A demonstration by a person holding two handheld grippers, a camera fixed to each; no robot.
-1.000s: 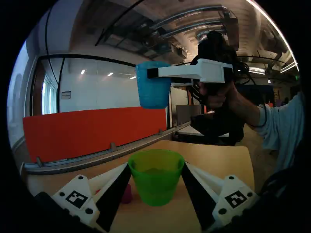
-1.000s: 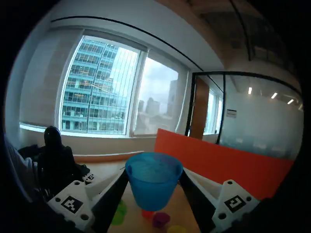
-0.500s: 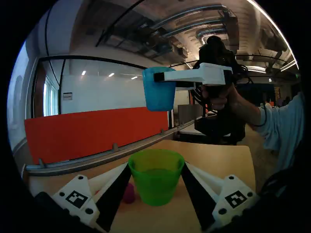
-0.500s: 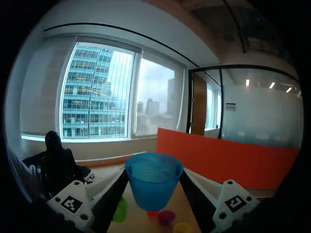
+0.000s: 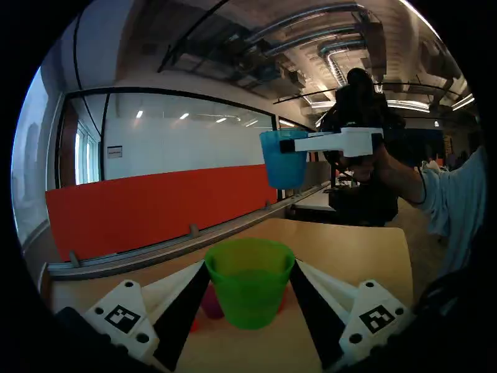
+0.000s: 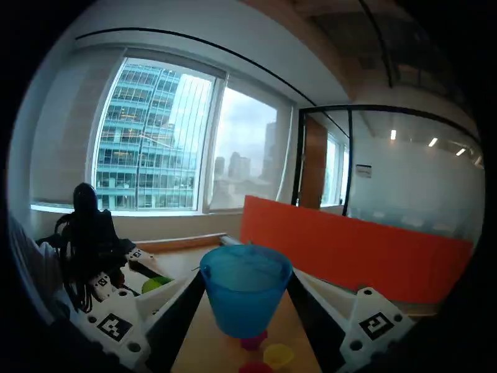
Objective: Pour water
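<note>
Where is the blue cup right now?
The blue cup is gripped in the right tool, held above the table; in the left gripper view it sits upper right, higher and farther off than the green cup in the left tool.

The left gripper view looks from just behind the left gripper (image 5: 250, 266), low over the wooden table (image 5: 354, 242). The green cup (image 5: 250, 298) is close ahead, and the view faces the orange partition (image 5: 155, 202). The right gripper view sits higher, close behind the blue cup (image 6: 246, 304) in the right gripper (image 6: 246, 273), facing the window (image 6: 149, 155). Both views take in the partition, the table and both cups.
</note>
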